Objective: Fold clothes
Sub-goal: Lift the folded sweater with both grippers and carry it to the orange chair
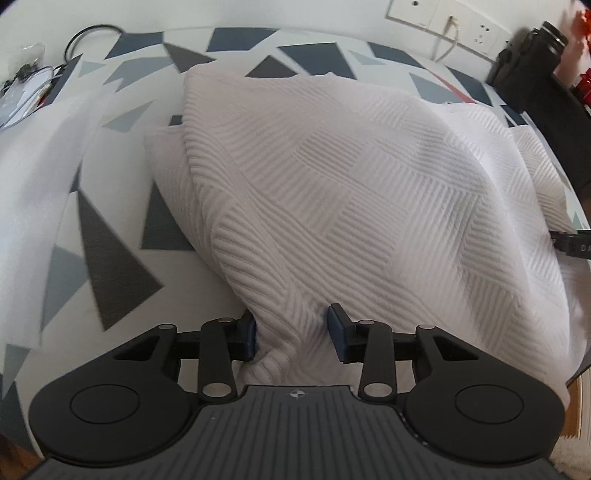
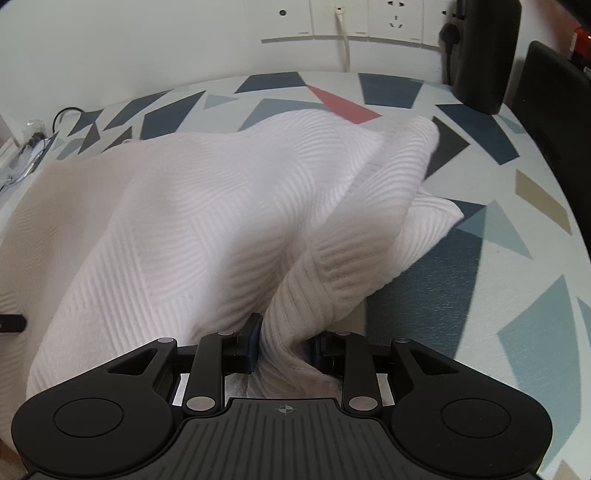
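A white garment (image 1: 332, 177) with a ribbed knit pattern is raised off the patterned table like a tent. In the left wrist view my left gripper (image 1: 291, 334) is shut on a bunched edge of it, which passes between the blue pads (image 1: 246, 338). A black part of the right gripper (image 1: 572, 245) shows at the right edge. In the right wrist view the same garment (image 2: 207, 206) hangs from my right gripper (image 2: 286, 349), shut on a thick fold. A lower layer (image 2: 428, 225) lies flat on the table. The left gripper's tip (image 2: 11, 323) shows at the far left.
The tablecloth (image 2: 498, 295) has grey, blue and red triangles. Wall sockets (image 2: 354, 18) with a white cable sit behind the table. A black object (image 2: 480, 55) stands at the back right. Loose cables and plastic bags (image 1: 26, 85) lie at the back left.
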Tool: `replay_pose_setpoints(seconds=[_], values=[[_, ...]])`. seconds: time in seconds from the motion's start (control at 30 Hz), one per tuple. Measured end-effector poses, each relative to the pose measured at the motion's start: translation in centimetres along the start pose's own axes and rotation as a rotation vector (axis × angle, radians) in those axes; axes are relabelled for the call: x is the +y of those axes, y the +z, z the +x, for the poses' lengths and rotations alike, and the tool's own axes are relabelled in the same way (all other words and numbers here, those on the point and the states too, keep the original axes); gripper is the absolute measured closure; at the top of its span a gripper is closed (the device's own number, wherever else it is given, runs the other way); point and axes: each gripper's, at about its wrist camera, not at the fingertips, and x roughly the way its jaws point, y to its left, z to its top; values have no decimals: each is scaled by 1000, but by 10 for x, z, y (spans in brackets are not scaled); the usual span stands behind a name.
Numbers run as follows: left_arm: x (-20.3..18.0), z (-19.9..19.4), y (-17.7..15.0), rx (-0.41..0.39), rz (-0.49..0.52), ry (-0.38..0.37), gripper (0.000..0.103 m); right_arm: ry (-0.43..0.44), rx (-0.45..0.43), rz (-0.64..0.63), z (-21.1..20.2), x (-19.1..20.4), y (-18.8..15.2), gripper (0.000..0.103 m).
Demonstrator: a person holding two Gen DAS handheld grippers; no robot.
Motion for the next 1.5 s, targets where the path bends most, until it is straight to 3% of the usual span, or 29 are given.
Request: replay_pose_setpoints(seconds=[0.23,0.4,0.63,0.73,0.87,1.07,1.3,1.4,1.5], values=[[-26,15,18,-42,54,-33,64,31,-1,-58,6,32,3,78],[-25,24,35,-50,39,-62,64,76,13,-3,8,23,10,78],[-39,33,44,-72,116,-92,64,51,-10,-46,14,43,11,78],[-37,38,49,-84,78,-178,64,72,-17,-46,19,56,14,78],[-36,48,50,-91,28,-350,70,124,-22,-29,26,78,18,80],[-23,53,42,-119,-27,-431,76,142,-54,33,25,83,14,81],[-30,43,34,-166,85,-394,82,120,-74,48,20,100,5,84],[-35,32,27,-194,146,-340,86,94,-94,45,15,115,-2,85],[-33,24,22,-206,140,-313,87,78,-133,56,8,126,-8,85]])
